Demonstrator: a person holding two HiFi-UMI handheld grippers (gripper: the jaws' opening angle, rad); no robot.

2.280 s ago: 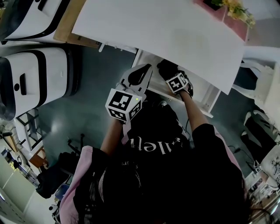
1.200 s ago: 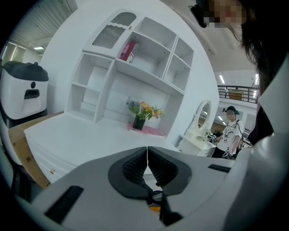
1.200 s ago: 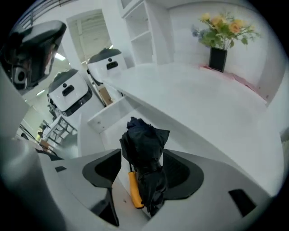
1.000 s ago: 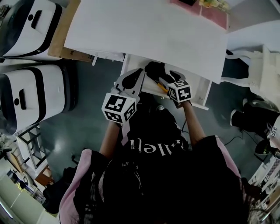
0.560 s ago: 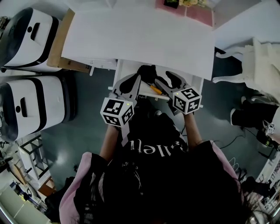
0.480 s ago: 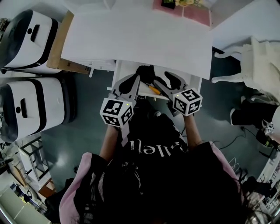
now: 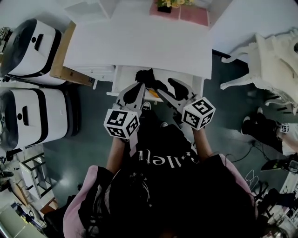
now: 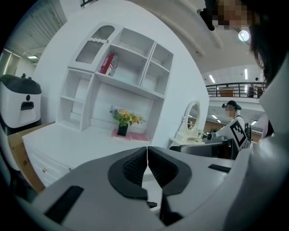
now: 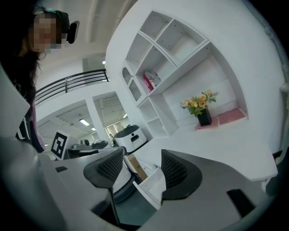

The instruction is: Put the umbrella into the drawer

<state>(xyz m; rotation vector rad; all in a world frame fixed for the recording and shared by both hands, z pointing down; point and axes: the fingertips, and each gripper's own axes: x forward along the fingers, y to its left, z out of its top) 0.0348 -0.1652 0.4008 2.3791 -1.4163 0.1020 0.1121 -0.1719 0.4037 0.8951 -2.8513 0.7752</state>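
Observation:
The black folded umbrella (image 7: 145,76), with an orange part beside it, lies in the open white drawer (image 7: 194,83) under the front edge of the white desk (image 7: 139,42). My left gripper (image 7: 138,85) hovers just in front of the drawer. Its jaws are pressed together with nothing between them, as the left gripper view (image 8: 147,158) shows. My right gripper (image 7: 167,89) is at the drawer's front right, open and empty. Between its jaws (image 9: 142,169) I see a corner of the drawer (image 9: 151,185). Part of the umbrella is hidden behind the grippers.
Two white-and-black machines (image 7: 32,39) (image 7: 32,116) stand on the left by a wooden board (image 7: 60,65). A white chair (image 7: 265,56) is on the right. Flowers (image 7: 168,3) on a pink mat and a white shelf unit (image 8: 122,67) sit at the desk's back.
The right gripper, earlier deep in the drawer with the umbrella, has drawn back toward me and stands open. The umbrella stays in the drawer. My head view has shifted so more of the desk shows.

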